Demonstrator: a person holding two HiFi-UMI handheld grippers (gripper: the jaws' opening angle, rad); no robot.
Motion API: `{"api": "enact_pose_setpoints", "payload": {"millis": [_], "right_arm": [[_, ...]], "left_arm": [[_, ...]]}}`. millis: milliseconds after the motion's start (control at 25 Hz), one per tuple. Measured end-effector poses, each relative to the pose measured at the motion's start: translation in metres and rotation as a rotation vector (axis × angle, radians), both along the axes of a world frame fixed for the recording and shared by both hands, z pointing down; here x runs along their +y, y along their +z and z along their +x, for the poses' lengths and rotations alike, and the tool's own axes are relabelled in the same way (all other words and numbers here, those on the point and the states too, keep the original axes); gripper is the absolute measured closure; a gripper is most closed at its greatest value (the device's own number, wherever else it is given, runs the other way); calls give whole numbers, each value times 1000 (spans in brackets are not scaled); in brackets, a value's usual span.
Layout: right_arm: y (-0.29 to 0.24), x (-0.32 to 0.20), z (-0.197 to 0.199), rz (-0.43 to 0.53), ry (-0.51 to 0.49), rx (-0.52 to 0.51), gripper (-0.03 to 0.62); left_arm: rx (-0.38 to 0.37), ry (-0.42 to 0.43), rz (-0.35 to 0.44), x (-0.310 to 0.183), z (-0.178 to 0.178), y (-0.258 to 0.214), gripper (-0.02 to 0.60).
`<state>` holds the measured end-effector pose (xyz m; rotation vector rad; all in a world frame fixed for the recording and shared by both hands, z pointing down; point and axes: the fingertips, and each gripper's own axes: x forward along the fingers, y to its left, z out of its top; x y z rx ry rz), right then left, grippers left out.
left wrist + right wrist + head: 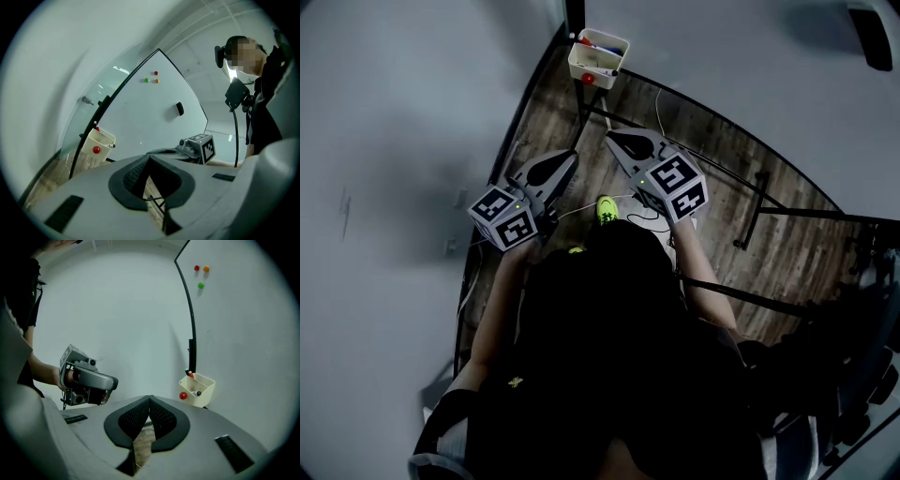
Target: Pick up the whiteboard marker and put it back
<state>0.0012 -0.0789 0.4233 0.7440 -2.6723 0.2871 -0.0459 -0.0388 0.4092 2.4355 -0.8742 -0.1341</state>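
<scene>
A white marker tray (598,67) hangs on the whiteboard stand ahead of me, above the wooden floor. A red-capped whiteboard marker (189,374) stands in its back corner, and a second marker (198,393) lies inside it. A red magnet (183,395) sticks to the tray's front. Both grippers are held in the air short of the tray, side by side. My left gripper (570,157) has its jaw tips together with nothing between them. My right gripper (614,139) is also shut and empty. In the left gripper view the tray (106,139) is at the lower left.
The whiteboard (154,112) carries red, green and orange magnets (156,73) and a black eraser (179,109). A grey wall (394,141) is on the left. Black legs of the stand (750,220) and cables cross the floor. The person's yellow-green shoe (607,208) is below the grippers.
</scene>
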Motion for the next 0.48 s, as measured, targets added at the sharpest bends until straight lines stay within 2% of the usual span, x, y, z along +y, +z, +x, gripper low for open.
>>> {"api": "enact_pose_setpoints", "payload": {"millis": [480], "right_arm": [[8, -57, 16, -3, -87, 9, 595]], "left_arm": [[-3, -47, -15, -57, 21, 4, 580]]}}
